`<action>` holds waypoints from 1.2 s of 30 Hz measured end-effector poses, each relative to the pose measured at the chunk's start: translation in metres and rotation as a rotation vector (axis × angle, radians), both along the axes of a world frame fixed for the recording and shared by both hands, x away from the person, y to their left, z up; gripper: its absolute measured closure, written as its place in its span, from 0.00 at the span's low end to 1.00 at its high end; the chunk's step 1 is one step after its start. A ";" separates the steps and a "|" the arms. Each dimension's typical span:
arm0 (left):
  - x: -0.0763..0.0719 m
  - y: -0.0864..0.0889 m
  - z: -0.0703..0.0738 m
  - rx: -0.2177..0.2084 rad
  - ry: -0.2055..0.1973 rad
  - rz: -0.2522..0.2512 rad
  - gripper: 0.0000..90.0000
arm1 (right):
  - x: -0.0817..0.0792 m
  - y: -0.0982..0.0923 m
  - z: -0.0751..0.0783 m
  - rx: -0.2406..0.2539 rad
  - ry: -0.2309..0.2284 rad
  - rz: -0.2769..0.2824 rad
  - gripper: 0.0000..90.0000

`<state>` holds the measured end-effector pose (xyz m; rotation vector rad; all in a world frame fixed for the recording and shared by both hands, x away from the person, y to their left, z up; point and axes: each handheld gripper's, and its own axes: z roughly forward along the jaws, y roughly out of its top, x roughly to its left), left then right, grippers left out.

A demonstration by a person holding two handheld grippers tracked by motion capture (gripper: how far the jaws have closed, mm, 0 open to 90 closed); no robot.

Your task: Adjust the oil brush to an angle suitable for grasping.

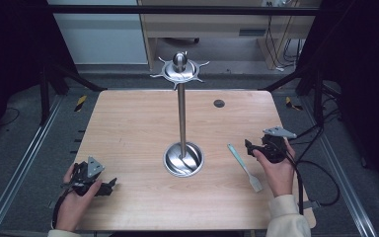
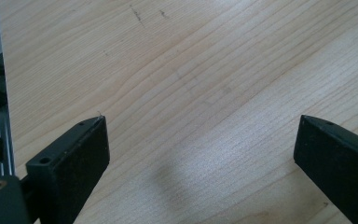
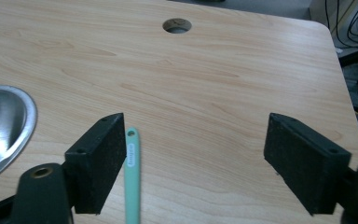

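Nothing is done yet, as far as I can judge: my right tongs (image 3: 193,154) are spread wide and empty, hovering just right of the green spatula (image 1: 245,168), which lies flat on the bench (image 1: 128,128), right of the steel stand (image 1: 182,158). My left tongs (image 2: 200,144) are spread too, over bare wood well left of that stand. Its hooked top (image 1: 179,69) carries nothing. Picking up the spatula is all still ahead.

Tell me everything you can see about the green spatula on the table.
The spatula is slim, pale green and looks like plastic. A small hole pierces its handle end; its wider pale head points toward the person. It lies flat on the wooden table, right of the metal stand's base, just beside the right gripper, ungripped.
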<state>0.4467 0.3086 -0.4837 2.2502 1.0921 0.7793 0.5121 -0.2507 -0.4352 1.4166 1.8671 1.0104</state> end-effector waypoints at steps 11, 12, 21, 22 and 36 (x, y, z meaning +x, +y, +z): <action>0.001 0.000 0.000 -0.001 0.004 -0.003 0.03 | -0.001 0.035 0.009 -0.049 -0.004 0.085 0.35; 0.000 0.000 0.000 -0.001 0.003 -0.003 0.03 | -0.001 0.040 0.008 -0.057 0.003 0.105 0.40; 0.000 -0.001 0.000 0.008 0.003 -0.009 0.03 | 0.005 0.072 -0.016 -0.151 0.121 0.269 0.83; 0.000 -0.001 0.000 0.009 0.005 -0.009 0.03 | 0.006 0.073 -0.018 -0.156 0.131 0.271 0.87; 0.000 -0.001 0.000 0.010 0.005 -0.007 0.03 | 0.018 0.071 -0.039 -0.221 0.206 0.252 1.00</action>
